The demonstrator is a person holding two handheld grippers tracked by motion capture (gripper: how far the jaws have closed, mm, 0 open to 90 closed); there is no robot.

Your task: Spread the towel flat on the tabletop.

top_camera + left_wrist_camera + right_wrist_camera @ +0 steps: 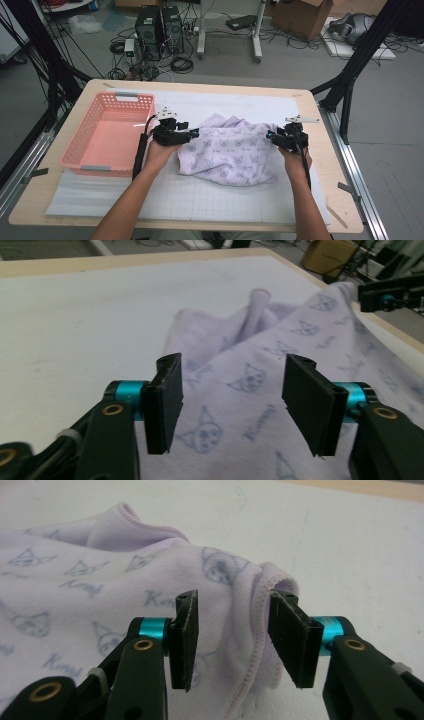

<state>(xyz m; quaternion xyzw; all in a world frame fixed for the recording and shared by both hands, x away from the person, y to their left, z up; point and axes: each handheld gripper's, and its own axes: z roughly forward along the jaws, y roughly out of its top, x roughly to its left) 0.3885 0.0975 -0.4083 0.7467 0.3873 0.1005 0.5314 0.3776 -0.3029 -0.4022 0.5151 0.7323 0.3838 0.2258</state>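
Lying beside pink basket [107, 131], lilac cloth [230, 150], cardboard box [305, 15] beyond table [320, 150]

Both forearms enter from the bottom of the high view. Left tool [194, 133] at centre left, jaws standing apart. Right tool [270, 135] at centre right, jaws apart, pads not pressing. The tools point toward each other.

Cloth [260, 390] cut off by btm edge in both gripper views.
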